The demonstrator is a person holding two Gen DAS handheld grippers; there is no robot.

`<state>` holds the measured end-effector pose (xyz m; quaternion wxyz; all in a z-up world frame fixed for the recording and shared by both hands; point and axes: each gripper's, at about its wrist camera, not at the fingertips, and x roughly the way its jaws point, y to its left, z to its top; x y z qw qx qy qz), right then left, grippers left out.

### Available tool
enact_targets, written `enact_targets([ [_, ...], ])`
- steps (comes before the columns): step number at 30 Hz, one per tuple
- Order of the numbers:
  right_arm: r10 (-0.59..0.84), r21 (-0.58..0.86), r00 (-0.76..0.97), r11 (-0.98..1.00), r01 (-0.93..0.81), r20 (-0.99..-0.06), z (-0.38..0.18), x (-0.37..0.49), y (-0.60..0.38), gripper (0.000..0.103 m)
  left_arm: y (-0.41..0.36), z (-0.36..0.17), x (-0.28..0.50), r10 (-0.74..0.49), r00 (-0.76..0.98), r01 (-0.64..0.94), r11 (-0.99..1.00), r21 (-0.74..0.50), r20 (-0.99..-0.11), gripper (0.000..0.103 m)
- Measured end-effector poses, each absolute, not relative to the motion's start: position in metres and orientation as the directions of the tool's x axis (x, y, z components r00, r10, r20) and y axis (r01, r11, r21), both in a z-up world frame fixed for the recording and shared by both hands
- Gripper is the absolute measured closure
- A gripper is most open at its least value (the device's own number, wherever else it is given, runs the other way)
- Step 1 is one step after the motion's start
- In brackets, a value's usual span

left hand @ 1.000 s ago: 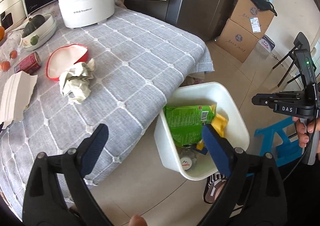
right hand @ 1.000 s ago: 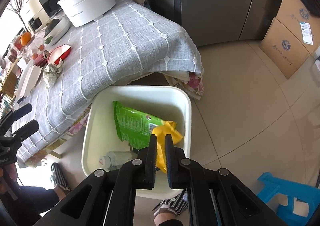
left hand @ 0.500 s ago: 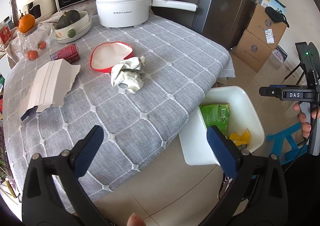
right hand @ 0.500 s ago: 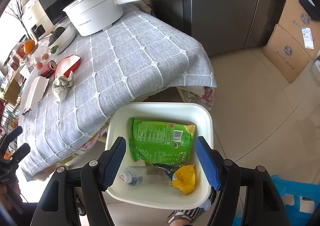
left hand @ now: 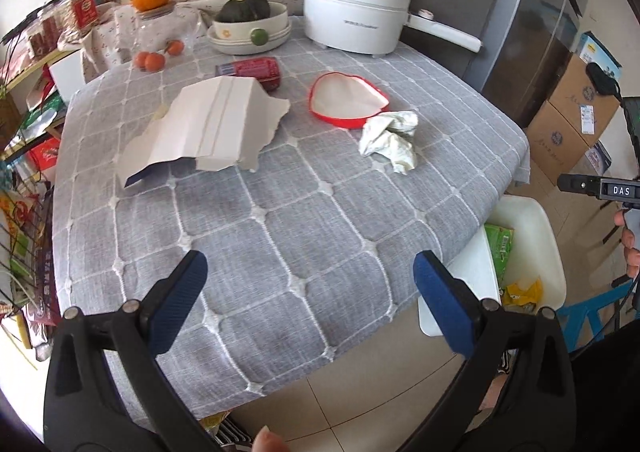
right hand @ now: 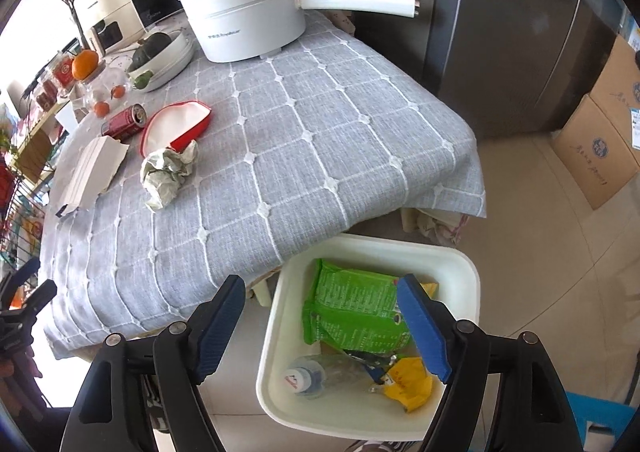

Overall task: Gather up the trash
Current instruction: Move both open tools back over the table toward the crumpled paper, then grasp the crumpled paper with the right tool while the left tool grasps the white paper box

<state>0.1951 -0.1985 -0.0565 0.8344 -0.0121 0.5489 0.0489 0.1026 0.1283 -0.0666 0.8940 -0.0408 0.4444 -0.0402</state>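
A: What had changed since a second before?

B: The right gripper had let go of the yellow wrapper. Its fingers had been pinched shut on it, and now they stood wide apart and held nothing. The left gripper had swung away from the bin to look over the desk.

A: Where was the wrapper then?

B: It lay at the bottom of the white bin, next to a clear plastic bottle and under a green snack bag. The bin sat on the floor, just beside the edge of the desk.

A: Was there more trash?

B: Yes, on the desk. A crumpled paper touched a red and white lid. Near them lay a torn piece of cardboard and a red can on its side.

A: And the left gripper?

B: Its blue fingers were spread wide too, with nothing between them, above the near part of the grey cloth.

A: What else was there?

B: A big white pot stood at the far side, and a bowl with a dark squash.
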Motion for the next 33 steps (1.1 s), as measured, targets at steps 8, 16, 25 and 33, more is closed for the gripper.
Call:
enact_targets([
  [8,0.119,0.067,0.386,0.987,-0.145,-0.915,-0.059,0.215,-0.15,0.021,0.174,-0.079,0.098,-0.11,0.602,-0.104,0.971,-0.214,-0.791,0.001],
  [16,0.116,0.062,0.362,0.985,-0.159,-0.925,-0.08,0.244,-0.11,0.021,0.198,-0.098,0.153,-0.215,0.647,-0.217,0.868,-0.446,-0.732,0.011],
  [25,0.142,0.072,0.383,0.979,-0.191,-0.913,-0.111,0.281,-0.078,0.021,0.227,-0.128,0.178,-0.287,0.713,-0.33,0.668,-0.667,-0.64,0.033],
  [33,0.233,0.168,0.398,0.967,-0.192,-0.887,-0.132,0.304,-0.042,0.021,0.228,-0.14,0.18,-0.313,0.73,-0.355,0.586,-0.728,-0.608,0.088],
])
